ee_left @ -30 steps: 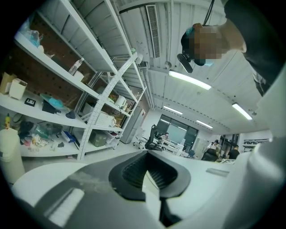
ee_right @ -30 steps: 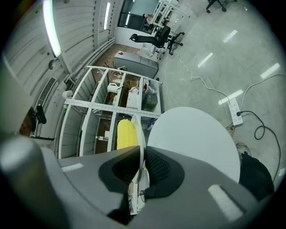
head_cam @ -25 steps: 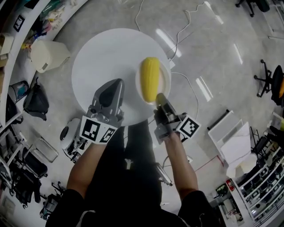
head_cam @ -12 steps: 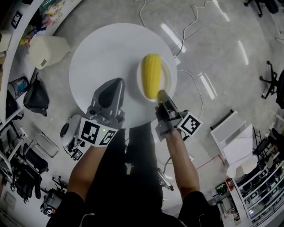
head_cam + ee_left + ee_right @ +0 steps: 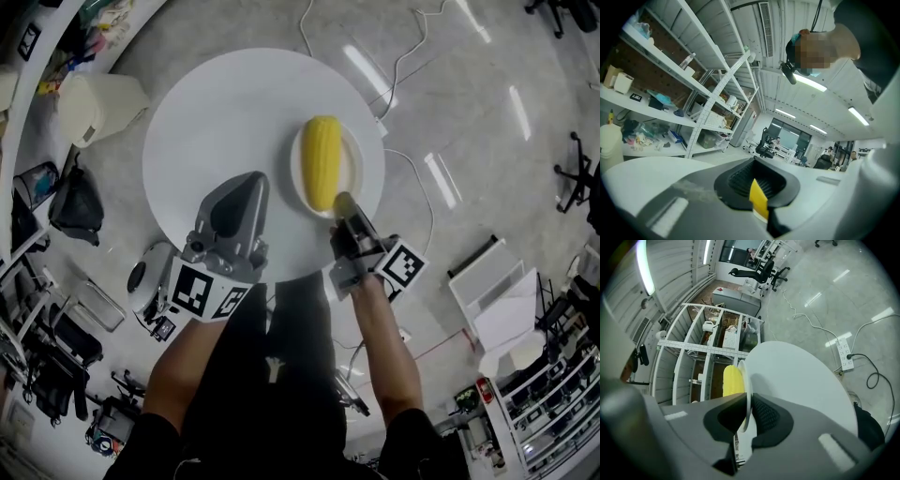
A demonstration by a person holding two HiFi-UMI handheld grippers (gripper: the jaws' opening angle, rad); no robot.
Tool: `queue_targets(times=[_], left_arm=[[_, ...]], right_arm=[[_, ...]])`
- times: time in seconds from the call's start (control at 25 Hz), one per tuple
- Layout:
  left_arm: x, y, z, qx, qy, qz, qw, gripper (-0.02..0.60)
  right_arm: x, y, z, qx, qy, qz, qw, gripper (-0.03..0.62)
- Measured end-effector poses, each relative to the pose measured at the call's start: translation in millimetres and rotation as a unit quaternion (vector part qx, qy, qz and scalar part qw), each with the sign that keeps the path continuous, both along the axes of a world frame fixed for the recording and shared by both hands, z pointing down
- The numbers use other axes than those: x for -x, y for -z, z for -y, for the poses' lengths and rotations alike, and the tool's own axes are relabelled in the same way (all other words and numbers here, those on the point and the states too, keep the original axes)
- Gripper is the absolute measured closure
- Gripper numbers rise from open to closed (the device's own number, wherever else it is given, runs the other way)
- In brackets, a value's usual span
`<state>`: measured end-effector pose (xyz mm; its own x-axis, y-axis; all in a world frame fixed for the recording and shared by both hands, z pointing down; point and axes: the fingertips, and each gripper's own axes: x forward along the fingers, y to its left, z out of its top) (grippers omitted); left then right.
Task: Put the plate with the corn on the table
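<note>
A white plate (image 5: 351, 165) with a yellow corn cob (image 5: 322, 161) lying on it is over the right part of the round white table (image 5: 225, 112). My right gripper (image 5: 342, 201) is shut on the plate's near rim. The right gripper view shows the rim (image 5: 746, 380) edge-on between the pads, with the corn (image 5: 732, 379) behind it. Whether the plate rests on the tabletop (image 5: 801, 380) I cannot tell. My left gripper (image 5: 248, 184) hovers over the table's near side, left of the plate, its jaws together with nothing held (image 5: 757, 187).
A cream bin (image 5: 98, 98) and a black bag (image 5: 77, 208) stand on the floor left of the table. A white device (image 5: 150, 277) sits below its near left edge. Cables (image 5: 403, 56) run across the floor on the far right. Shelving (image 5: 670, 93) lines the left wall.
The plate with the corn has come in from the table's right edge and lower, carried by my right gripper. My left gripper has sunk slightly.
</note>
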<state>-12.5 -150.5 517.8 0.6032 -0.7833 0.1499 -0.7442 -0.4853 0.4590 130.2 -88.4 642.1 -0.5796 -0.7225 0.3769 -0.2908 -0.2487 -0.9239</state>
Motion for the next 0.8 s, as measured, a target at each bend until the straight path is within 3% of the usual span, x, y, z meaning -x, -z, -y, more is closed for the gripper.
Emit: queue_targets(times=[0.8], left_arm=[[6,-15,2,0.007,0.007,-0.002,0.9999,0.580]], right_arm=[[2,-28,4,0.019,0.008,-0.017,1.000,0.557]])
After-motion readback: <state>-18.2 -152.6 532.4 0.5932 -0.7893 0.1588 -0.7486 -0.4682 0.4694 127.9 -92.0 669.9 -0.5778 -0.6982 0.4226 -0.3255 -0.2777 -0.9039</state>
